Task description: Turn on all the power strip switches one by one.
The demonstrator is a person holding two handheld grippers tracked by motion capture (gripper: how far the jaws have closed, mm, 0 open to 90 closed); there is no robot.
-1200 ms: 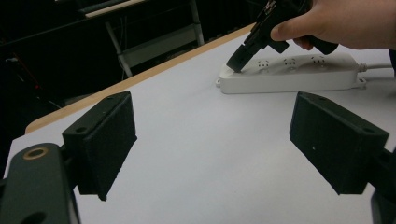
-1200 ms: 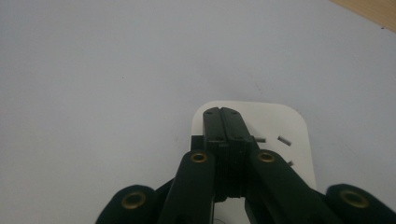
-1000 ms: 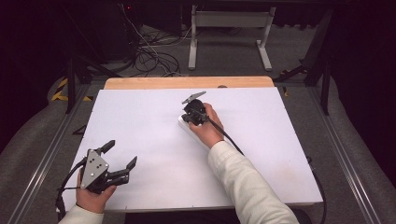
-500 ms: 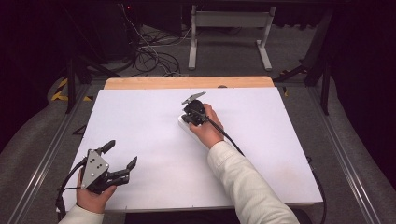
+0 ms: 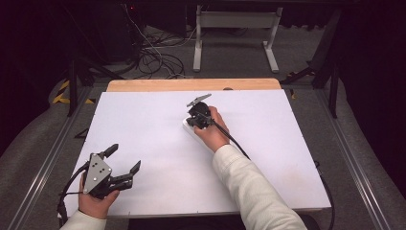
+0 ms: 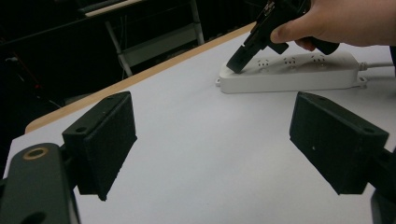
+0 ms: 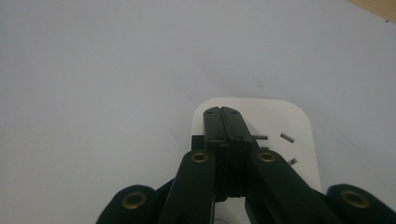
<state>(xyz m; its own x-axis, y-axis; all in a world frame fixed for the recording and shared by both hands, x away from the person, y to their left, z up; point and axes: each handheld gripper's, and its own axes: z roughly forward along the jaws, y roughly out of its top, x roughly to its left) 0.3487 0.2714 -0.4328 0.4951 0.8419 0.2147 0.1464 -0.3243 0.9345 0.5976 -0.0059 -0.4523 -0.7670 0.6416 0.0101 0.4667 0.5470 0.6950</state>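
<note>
A white power strip (image 6: 289,72) lies on the white table top (image 5: 143,129) near its middle, mostly under the person's right hand in the high view. My right gripper (image 5: 190,122) is shut, its jaws pressed together with nothing between them, and its tip rests on the end of the power strip (image 7: 299,126) beside the socket slots. That same right gripper (image 6: 236,63) touches the strip's near end in the left gripper view. My left gripper (image 5: 125,160) hovers at the table's front left, open and holding nothing, with its pads (image 6: 105,140) wide apart.
A bare wooden strip (image 5: 191,85) runs along the table's far edge. Behind it are a metal stand (image 5: 234,28) and tangled cables (image 5: 153,52) on the floor. A black cable (image 5: 234,143) trails from the right gripper along the sleeve. Rails flank both table sides.
</note>
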